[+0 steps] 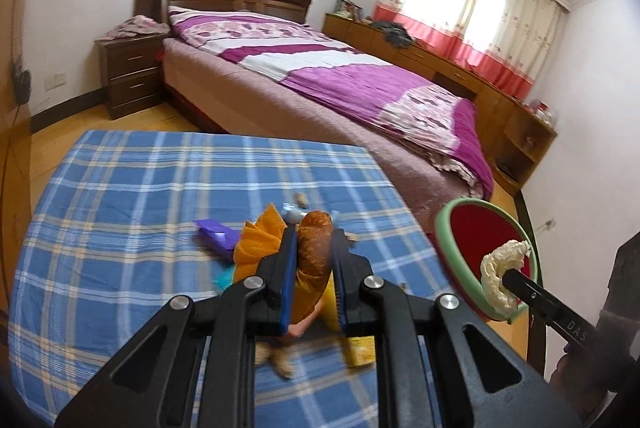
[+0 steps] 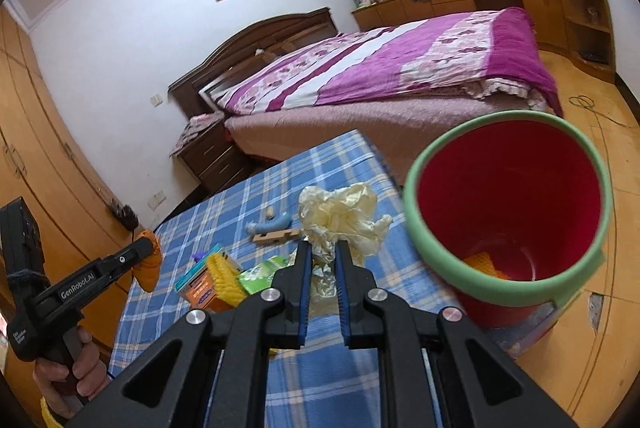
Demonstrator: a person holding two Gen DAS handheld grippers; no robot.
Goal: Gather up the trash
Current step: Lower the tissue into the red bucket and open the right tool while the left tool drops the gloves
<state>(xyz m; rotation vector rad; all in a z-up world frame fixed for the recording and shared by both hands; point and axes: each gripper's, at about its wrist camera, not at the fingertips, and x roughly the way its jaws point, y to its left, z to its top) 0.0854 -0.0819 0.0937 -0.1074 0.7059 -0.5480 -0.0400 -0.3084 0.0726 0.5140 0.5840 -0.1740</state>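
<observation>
Two pieces of trash are already in hand. The left hand-held gripper (image 1: 314, 260) is closed on a brown, bread-like roll (image 1: 316, 248), pinched across its middle above the plaid-covered bench (image 1: 120, 195); it looks light and soft, so a hard squeeze could crush it. The right hand-held gripper (image 2: 322, 260) is closed on a crumpled cream paper wad (image 2: 344, 216), held by its lower folds just beside the red bucket with a green rim (image 2: 508, 203). The paper looks very light, springy and likely to slip if gripped only by an edge. More scraps lie on the bench: an orange paper (image 1: 260, 240), a purple wrapper (image 1: 216, 232), a green packet (image 2: 260, 274).
</observation>
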